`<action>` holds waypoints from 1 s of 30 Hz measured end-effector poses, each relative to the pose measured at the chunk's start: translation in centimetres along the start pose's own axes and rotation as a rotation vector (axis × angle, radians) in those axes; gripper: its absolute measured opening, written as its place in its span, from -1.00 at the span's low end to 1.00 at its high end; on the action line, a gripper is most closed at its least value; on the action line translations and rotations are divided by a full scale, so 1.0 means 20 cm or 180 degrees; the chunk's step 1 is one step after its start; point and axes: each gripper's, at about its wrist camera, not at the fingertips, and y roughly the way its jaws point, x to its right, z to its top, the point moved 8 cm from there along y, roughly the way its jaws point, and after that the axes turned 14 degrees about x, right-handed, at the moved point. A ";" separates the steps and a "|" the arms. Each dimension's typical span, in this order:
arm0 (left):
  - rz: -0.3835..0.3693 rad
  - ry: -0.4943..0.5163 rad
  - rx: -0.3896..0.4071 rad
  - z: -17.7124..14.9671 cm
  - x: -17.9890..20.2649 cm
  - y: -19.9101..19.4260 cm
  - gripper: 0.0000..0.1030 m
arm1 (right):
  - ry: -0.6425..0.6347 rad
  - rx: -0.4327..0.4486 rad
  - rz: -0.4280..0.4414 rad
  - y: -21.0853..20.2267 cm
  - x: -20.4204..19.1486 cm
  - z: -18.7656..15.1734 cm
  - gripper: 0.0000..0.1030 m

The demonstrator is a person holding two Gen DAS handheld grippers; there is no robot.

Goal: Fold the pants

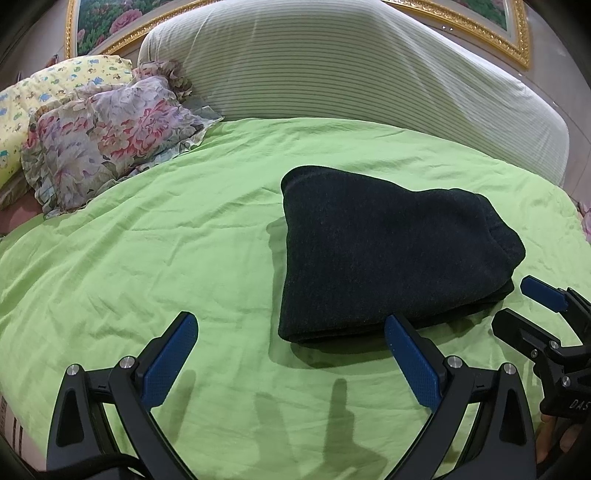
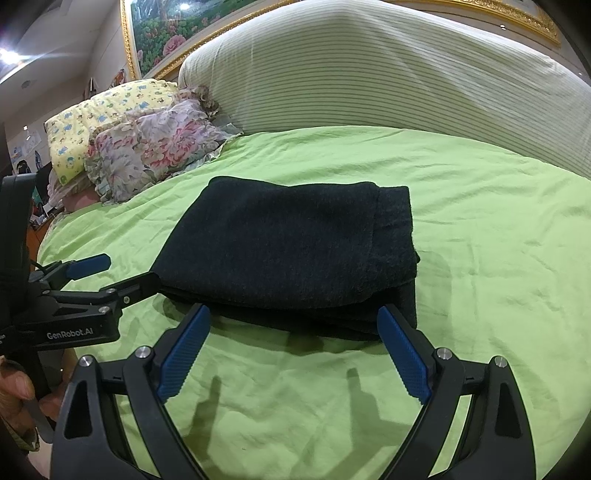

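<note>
The dark pants [image 1: 384, 254] lie folded into a thick rectangular bundle on the green bedsheet [image 1: 147, 258]. They also show in the right wrist view [image 2: 291, 251]. My left gripper [image 1: 291, 325] is open and empty, just in front of the bundle's near left edge. My right gripper [image 2: 293, 314] is open and empty, its fingertips at the bundle's near edge. The right gripper also shows in the left wrist view [image 1: 517, 306], and the left gripper in the right wrist view [image 2: 125, 271], beside the bundle's left corner.
A large striped bolster [image 1: 332, 66] lies along the far side of the bed. A floral cushion [image 1: 107, 133] and a yellow patterned pillow [image 1: 44, 92] sit at the far left. A gold-framed painting [image 2: 166, 33] hangs behind.
</note>
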 end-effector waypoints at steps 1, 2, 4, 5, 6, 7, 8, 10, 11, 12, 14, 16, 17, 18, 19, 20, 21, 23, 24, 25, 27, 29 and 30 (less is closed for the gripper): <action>-0.0001 -0.0003 0.0003 0.00 0.00 0.00 0.97 | 0.0000 -0.0004 -0.0005 0.00 0.00 0.00 0.78; -0.0002 -0.0005 0.0005 0.00 0.00 0.00 0.97 | -0.0004 -0.0008 -0.0007 0.01 0.01 0.00 0.78; -0.0006 -0.0010 0.0012 0.00 0.00 0.00 0.97 | -0.0005 -0.0001 -0.0012 0.00 0.01 0.01 0.78; -0.0010 -0.0016 0.0017 0.00 0.00 0.00 0.97 | -0.0009 0.0004 -0.0009 0.01 0.01 0.01 0.78; -0.0012 -0.0024 0.0026 0.00 0.00 -0.01 0.97 | -0.0014 0.0017 -0.0018 0.00 0.01 0.01 0.79; -0.0017 -0.0034 0.0037 0.01 0.00 -0.01 0.97 | -0.0017 0.0031 -0.0023 0.00 0.02 0.02 0.79; -0.0027 -0.0044 0.0044 0.01 0.00 -0.02 0.97 | -0.0012 0.0047 -0.0030 0.00 0.02 0.03 0.79; -0.0031 -0.0056 0.0051 0.01 0.00 -0.02 0.97 | -0.0002 0.0074 -0.0044 -0.01 0.03 0.04 0.79; -0.0038 -0.0058 0.0060 0.01 0.01 -0.02 0.97 | -0.0002 0.0078 -0.0054 -0.01 0.04 0.04 0.79; -0.0038 -0.0058 0.0071 0.02 0.01 -0.02 0.97 | 0.0001 0.0075 -0.0060 -0.01 0.04 0.04 0.79; -0.0039 -0.0061 0.0130 0.03 0.02 -0.04 0.96 | 0.0001 0.0076 -0.0067 -0.01 0.05 0.05 0.79; -0.0060 -0.0043 0.0178 0.05 0.03 -0.05 0.94 | -0.0002 0.0095 -0.0080 -0.02 0.05 0.06 0.79; -0.0074 -0.0044 0.0202 0.05 0.04 -0.05 0.93 | -0.0003 0.0112 -0.0086 -0.02 0.06 0.07 0.79; -0.0092 -0.0046 0.0230 0.06 0.04 -0.06 0.92 | -0.0001 0.0124 -0.0099 -0.03 0.06 0.07 0.79; -0.0106 -0.0035 0.0248 0.07 0.05 -0.07 0.91 | 0.0000 0.0133 -0.0115 -0.04 0.07 0.07 0.79; -0.0104 -0.0025 0.0253 0.07 0.05 -0.07 0.91 | 0.0004 0.0141 -0.0126 -0.04 0.07 0.08 0.79; -0.0110 -0.0027 0.0251 0.07 0.05 -0.07 0.91 | 0.0018 0.0155 -0.0133 -0.05 0.08 0.08 0.79; -0.0114 -0.0025 0.0245 0.08 0.06 -0.06 0.91 | 0.0024 0.0160 -0.0147 -0.05 0.09 0.09 0.79; -0.0112 -0.0018 0.0236 0.08 0.06 -0.05 0.91 | 0.0017 0.0153 -0.0163 -0.05 0.09 0.09 0.79; -0.0129 -0.0025 0.0226 0.09 0.06 -0.05 0.91 | 0.0013 0.0148 -0.0169 -0.05 0.10 0.09 0.79; -0.0124 -0.0034 0.0228 0.09 0.06 -0.05 0.91 | 0.0010 0.0154 -0.0176 -0.06 0.10 0.09 0.79; -0.0147 -0.0006 0.0207 0.09 0.07 -0.04 0.91 | 0.0032 0.0129 -0.0187 -0.06 0.11 0.08 0.79; -0.0152 0.0003 0.0207 0.09 0.08 -0.05 0.91 | 0.0046 0.0129 -0.0185 -0.06 0.10 0.08 0.79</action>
